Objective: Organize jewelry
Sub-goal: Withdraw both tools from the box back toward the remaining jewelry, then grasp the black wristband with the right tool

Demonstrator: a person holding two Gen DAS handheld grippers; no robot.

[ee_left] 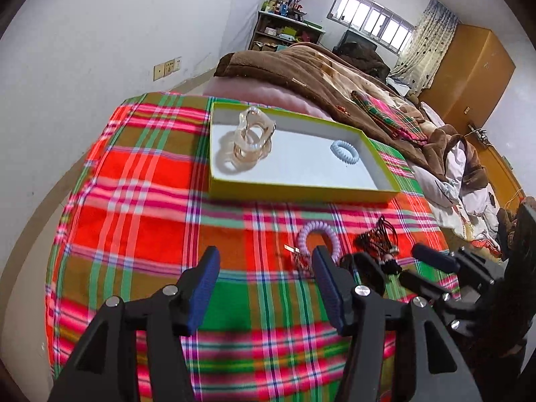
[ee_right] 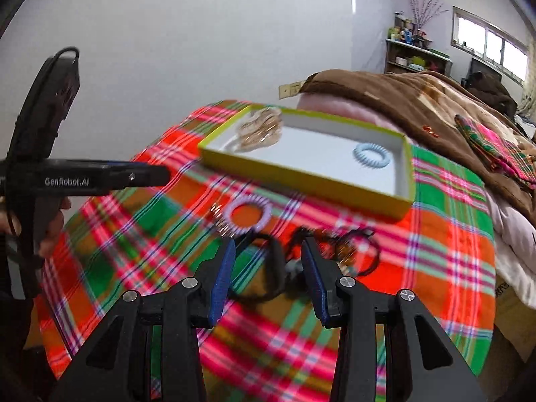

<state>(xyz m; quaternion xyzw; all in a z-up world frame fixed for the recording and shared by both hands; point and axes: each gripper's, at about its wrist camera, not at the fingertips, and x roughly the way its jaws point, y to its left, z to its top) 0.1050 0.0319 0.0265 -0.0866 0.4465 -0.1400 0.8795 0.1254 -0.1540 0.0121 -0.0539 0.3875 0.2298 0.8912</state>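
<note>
Jewelry sorting, partly complete.
Yellow-rimmed cardboard tray (ee_left: 294, 190) holds clear bangles (ee_left: 248, 140) and pale-blue coil tie (ee_left: 344, 150); lilac coil (ee_left: 318, 234) and dark pieces (ee_right: 335, 248) remain near; left gripper (ee_left: 264, 268) and right gripper (ee_right: 268, 268) released.

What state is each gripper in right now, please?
Left gripper: open, holding nothing.
Right gripper: open, holding nothing, above the black hair ties.

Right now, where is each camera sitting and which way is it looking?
Left wrist: rides the open left gripper, looking across the plaid cloth at the yellow-green box; the right gripper shows at right.
Right wrist: rides the open right gripper, above black hair ties; the left gripper shows at left.
Both share the box and the blue coil hair tie.
</note>
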